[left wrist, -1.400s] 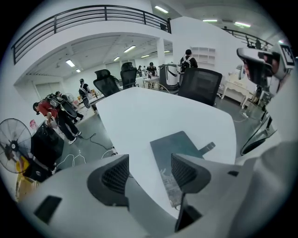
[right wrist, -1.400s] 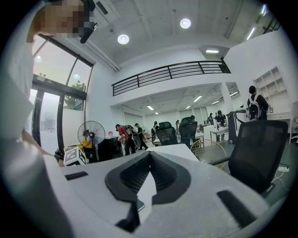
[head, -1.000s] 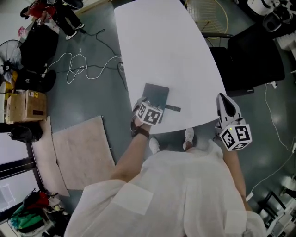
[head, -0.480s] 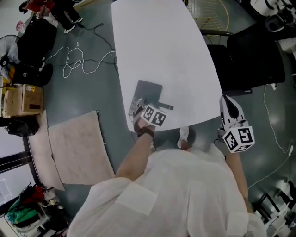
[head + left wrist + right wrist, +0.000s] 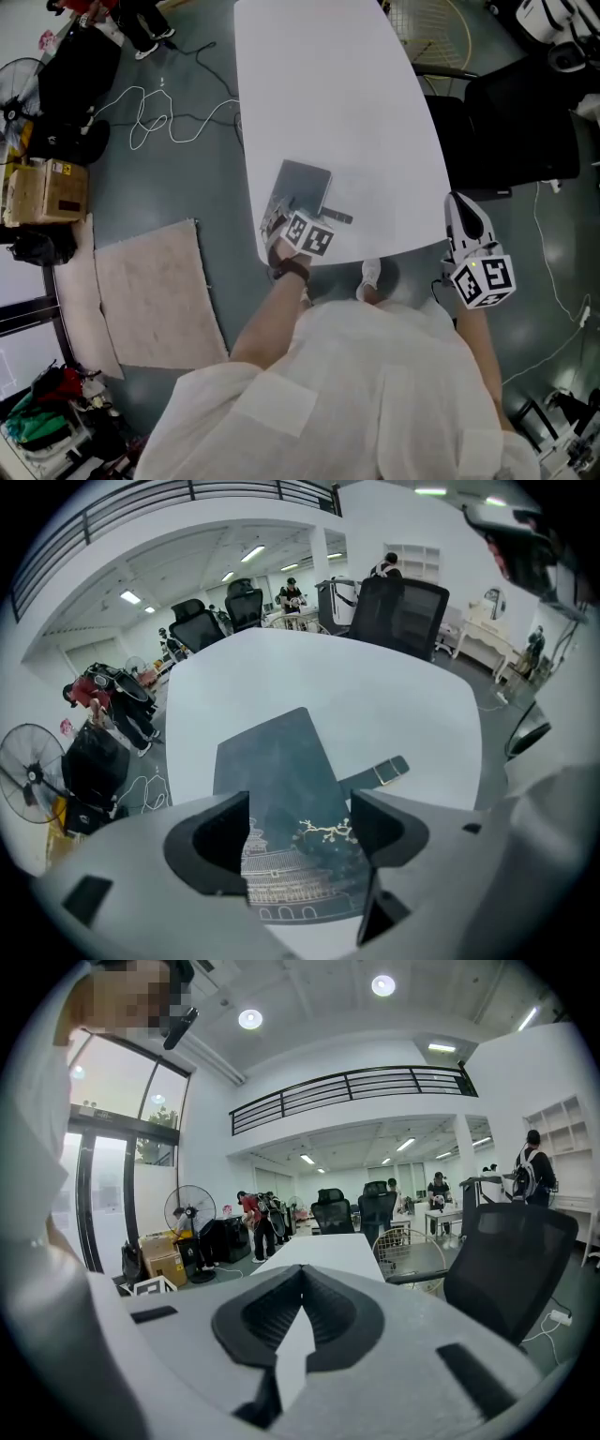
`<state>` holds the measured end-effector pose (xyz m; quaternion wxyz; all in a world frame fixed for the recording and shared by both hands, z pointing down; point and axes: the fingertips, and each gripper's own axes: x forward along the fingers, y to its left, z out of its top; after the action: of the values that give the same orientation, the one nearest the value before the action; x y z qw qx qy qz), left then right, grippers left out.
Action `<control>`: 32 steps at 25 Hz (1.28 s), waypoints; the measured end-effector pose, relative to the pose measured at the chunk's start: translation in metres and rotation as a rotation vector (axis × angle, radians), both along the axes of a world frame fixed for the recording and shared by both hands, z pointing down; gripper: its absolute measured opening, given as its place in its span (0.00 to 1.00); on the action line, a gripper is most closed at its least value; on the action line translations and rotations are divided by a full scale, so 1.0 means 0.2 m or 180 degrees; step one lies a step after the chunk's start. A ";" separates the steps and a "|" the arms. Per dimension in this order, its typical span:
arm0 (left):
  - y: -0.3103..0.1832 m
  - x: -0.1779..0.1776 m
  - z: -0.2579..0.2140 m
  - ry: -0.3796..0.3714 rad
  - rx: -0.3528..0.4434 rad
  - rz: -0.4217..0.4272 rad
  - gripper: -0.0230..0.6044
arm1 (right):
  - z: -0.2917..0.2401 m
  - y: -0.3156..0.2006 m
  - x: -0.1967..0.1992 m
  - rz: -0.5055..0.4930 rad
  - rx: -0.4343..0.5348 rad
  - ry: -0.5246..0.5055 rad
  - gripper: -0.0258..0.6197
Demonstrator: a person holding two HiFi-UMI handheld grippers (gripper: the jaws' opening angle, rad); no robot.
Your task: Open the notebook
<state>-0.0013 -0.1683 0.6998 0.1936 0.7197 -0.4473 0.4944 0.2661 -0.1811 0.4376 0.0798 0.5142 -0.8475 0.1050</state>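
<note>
A dark grey notebook [image 5: 304, 190] with a pale building drawn on its cover lies closed near the front left corner of the white table [image 5: 347, 94]. Its strap [image 5: 338, 217] sticks out to the right. My left gripper [image 5: 281, 214] points steeply down over the notebook's near end. In the left gripper view, the notebook [image 5: 281, 780] and strap [image 5: 386, 771] show between and beyond the jaws of the left gripper [image 5: 298, 832], which have just been opening and do not press on the cover. My right gripper [image 5: 466, 217] hangs off the table's right side, with the right gripper [image 5: 302, 1279] shut on nothing.
A black office chair [image 5: 520, 122] stands right of the table, and a wire-backed chair [image 5: 431, 28] further back. On the floor to the left lie white cables [image 5: 159, 117], a beige mat [image 5: 155, 291] and a cardboard box [image 5: 42, 192]. A shoe [image 5: 367, 277] shows below the table's front edge.
The left gripper has sunk closer to the notebook's near end and its jaws stand wider. The right gripper has shifted only slightly beside the table.
</note>
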 end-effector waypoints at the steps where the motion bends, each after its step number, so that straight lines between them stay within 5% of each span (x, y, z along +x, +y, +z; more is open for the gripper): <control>1: 0.00 -0.01 -0.03 0.0050 0.0014 -0.0008 0.53 | 0.00 0.00 -0.02 -0.0008 0.0003 -0.0012 0.05; 16: -0.09 -0.23 -0.46 0.0231 0.0357 0.0166 0.53 | -0.04 0.01 -0.31 -0.0057 0.0073 -0.0168 0.05; 29: -0.16 -0.60 -0.61 0.0373 0.0502 -0.0023 0.52 | -0.08 0.01 -0.60 -0.0103 0.0158 -0.0297 0.05; 32: -0.18 -0.68 -0.60 0.0352 0.0490 -0.0053 0.44 | -0.09 0.00 -0.66 -0.0107 0.0167 -0.0296 0.05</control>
<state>-0.1367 -0.2041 0.5790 0.1662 0.7549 -0.4786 0.4164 0.1338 -0.1812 0.4202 0.0285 0.4964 -0.8612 0.1053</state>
